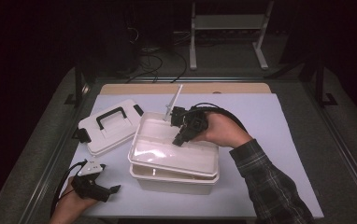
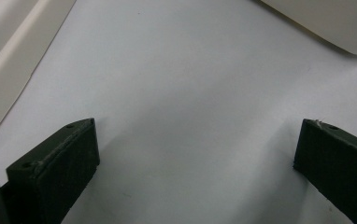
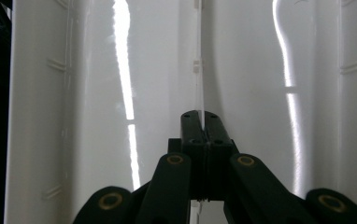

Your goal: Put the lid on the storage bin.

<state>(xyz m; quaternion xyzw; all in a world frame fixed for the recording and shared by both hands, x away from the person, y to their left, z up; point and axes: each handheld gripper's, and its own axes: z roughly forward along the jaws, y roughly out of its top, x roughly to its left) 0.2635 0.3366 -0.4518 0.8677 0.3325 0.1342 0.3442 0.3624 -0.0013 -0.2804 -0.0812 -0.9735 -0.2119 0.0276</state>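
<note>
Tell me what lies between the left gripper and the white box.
Nothing: in the high view, bare table cover separates the left gripper from the white box. The left gripper view shows the same bare stretch between its open jaws.
</note>
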